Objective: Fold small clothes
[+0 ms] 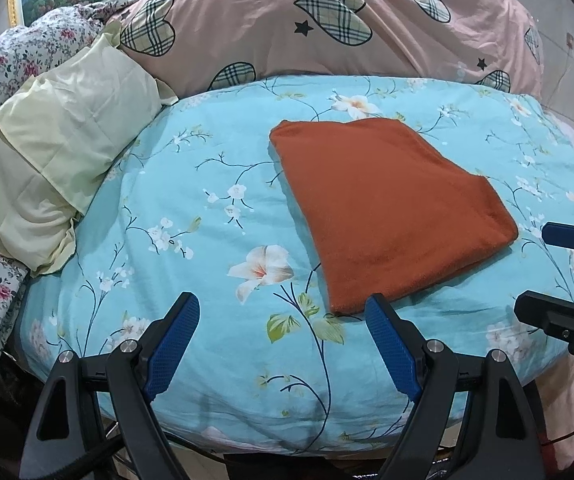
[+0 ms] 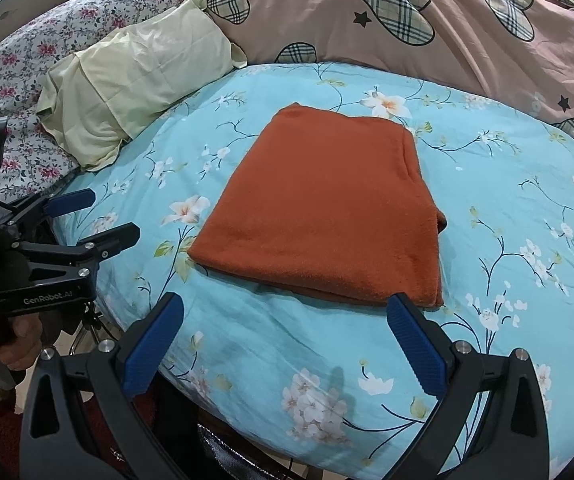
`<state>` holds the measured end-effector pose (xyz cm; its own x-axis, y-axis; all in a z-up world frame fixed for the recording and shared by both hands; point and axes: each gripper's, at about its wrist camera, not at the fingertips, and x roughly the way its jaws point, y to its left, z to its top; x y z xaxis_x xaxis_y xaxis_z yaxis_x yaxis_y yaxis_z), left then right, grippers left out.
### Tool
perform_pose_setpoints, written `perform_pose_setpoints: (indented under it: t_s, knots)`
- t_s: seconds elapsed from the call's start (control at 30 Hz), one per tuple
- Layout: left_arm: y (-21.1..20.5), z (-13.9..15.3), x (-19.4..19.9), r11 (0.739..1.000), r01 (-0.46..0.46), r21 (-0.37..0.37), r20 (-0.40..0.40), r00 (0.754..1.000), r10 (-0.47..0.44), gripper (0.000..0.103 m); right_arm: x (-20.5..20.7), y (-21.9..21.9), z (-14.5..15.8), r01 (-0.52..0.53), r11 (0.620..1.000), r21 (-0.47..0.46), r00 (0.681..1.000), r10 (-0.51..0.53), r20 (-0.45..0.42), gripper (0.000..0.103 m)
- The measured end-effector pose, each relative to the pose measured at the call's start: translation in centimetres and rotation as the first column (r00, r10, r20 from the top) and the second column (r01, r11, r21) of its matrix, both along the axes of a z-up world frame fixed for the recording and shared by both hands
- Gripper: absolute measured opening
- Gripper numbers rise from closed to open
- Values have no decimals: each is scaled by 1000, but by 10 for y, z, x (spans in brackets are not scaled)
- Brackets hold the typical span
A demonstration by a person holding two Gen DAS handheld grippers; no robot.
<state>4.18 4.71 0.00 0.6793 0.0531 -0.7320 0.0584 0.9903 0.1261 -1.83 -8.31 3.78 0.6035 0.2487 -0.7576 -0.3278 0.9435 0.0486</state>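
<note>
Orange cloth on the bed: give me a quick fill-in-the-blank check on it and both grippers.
1. The orange cloth lies ____ on the blue floral quilt.
2. The left gripper is ____.
3. The right gripper holds ____.
4. The pillow is pale ____.

Missing words: folded; open; nothing; yellow
</note>
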Motion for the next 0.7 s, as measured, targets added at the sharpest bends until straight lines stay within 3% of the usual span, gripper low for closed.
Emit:
perform_pose_setpoints:
  t_s: [0.7]
  knots:
    - [-3,3,3,1000,3,0,9,1000,-3,86,5,-7,6,0,1000,5,1000,0,9,102]
